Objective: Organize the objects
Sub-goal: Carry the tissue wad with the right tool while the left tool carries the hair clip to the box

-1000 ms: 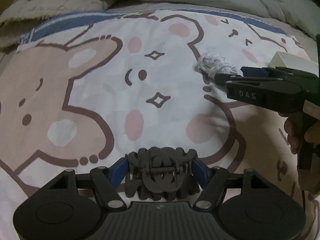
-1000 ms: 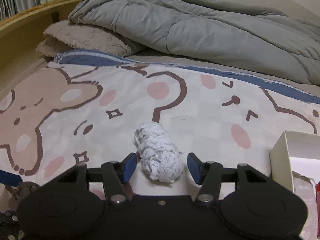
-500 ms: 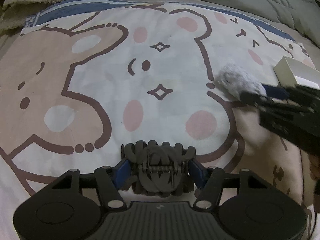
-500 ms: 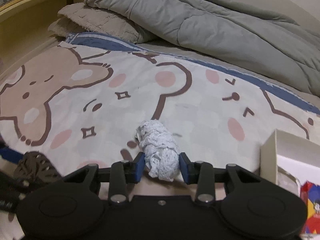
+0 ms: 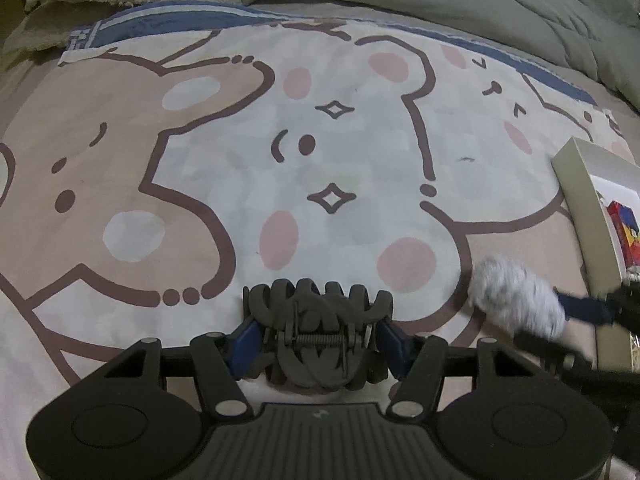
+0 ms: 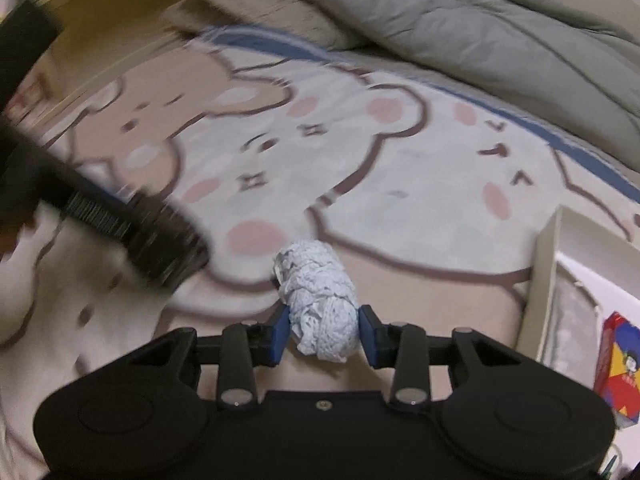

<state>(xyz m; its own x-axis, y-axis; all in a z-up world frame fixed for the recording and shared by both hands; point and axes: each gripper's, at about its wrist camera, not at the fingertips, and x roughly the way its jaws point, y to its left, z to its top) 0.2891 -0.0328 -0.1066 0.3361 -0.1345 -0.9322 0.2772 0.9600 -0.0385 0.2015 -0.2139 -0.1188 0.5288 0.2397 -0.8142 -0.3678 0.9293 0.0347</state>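
Box (image 6: 546, 280) holds a colourful carton (image 6: 618, 364); grippers pinch hair claw (image 5: 318, 336) and lace bundle (image 6: 320, 300)

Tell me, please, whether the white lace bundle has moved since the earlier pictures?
Yes. In the left wrist view the white lace bundle, clamped in the right hand-held gripper, has travelled down the bear-print blanket, closer to the white box.

A bear-print bed (image 5: 200, 208) carries a grey duvet (image 6: 480, 32) and white box (image 6: 546, 272).
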